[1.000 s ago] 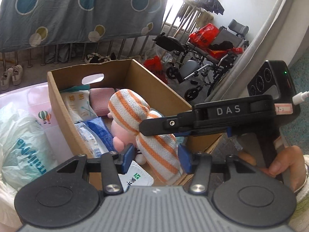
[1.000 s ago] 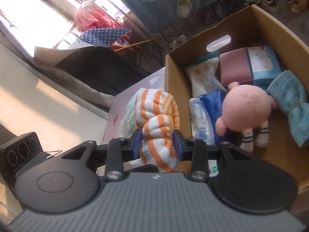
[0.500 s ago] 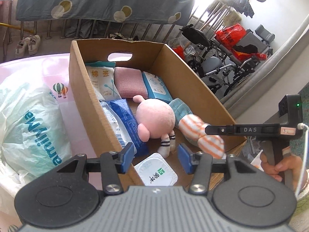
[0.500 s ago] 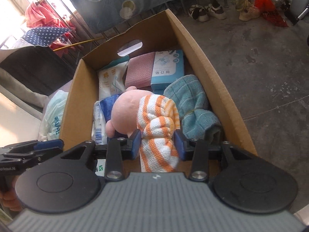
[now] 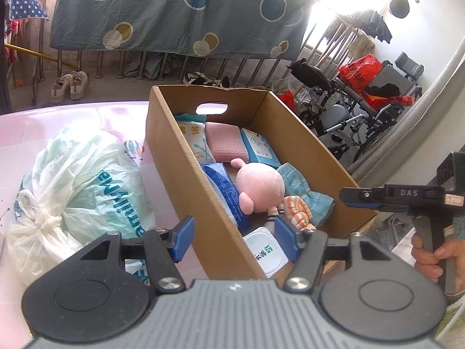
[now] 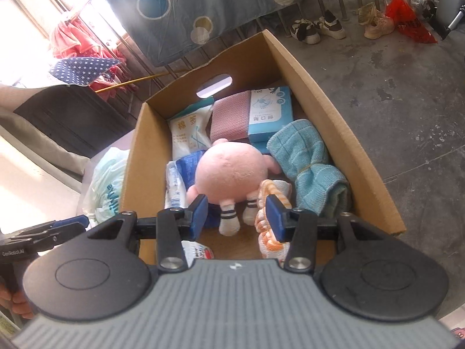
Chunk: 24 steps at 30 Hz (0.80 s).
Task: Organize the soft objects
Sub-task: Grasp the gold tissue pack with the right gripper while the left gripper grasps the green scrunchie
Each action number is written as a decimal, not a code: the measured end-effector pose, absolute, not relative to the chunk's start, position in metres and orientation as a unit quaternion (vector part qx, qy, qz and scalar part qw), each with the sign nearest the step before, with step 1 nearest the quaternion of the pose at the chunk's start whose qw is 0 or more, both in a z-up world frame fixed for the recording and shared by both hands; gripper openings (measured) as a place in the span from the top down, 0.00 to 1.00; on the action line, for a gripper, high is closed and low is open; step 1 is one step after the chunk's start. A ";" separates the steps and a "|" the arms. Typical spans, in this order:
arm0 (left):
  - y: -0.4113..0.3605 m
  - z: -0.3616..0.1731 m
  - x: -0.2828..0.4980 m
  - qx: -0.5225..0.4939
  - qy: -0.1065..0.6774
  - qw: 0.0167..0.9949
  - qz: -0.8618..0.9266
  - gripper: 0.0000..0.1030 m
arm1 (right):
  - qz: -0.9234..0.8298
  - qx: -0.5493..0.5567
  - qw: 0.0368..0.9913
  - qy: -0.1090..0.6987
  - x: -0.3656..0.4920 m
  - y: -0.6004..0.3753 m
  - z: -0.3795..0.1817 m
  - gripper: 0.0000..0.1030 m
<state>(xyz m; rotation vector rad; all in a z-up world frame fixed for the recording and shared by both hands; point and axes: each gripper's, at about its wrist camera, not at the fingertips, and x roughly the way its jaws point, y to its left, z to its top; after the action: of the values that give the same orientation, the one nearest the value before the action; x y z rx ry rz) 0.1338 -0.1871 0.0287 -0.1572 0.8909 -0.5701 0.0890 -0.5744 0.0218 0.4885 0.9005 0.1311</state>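
A cardboard box [image 5: 186,160] [image 6: 328,96] stands on a pink table. In it lie a pink plush doll [image 5: 260,187] [image 6: 229,171], a teal towel [image 5: 302,189] [image 6: 308,157], a pink cloth [image 5: 223,144] [image 6: 229,116] and packets. An orange-striped towel [image 5: 296,210] [image 6: 273,200] lies at the box's near end beside the doll. My right gripper [image 6: 237,213] is open just above the box, free of the striped towel; it shows side-on in the left wrist view [image 5: 348,197]. My left gripper [image 5: 232,237] is open and empty over the box's near left wall.
A tied white plastic bag [image 5: 78,192] [image 6: 107,180] lies on the table [image 5: 58,122] left of the box. A patterned sheet [image 5: 162,11] hangs on a railing behind. Wheelchairs [image 5: 357,107] stand at the right. Shoes [image 6: 316,27] lie on the concrete floor.
My right gripper carried the orange-striped towel over the box, lowered it beside the doll and opened, letting it go. My left gripper drew back and up, staying open.
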 end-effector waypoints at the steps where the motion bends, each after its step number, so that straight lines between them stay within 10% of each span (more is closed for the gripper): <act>1: -0.183 0.030 0.129 -0.070 0.421 0.865 -0.265 0.35 | 0.071 0.239 0.871 0.424 0.085 -0.570 0.027 0.53; 24: 0.040 0.015 0.031 -0.050 0.392 0.918 0.033 0.22 | 0.310 0.239 0.817 0.425 0.110 -0.325 0.057 0.45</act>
<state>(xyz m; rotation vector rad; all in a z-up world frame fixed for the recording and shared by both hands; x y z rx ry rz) 0.0306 0.0397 0.0148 -0.1033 0.8071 0.0676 0.1097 -0.3251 0.0571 0.5094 0.9052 0.6602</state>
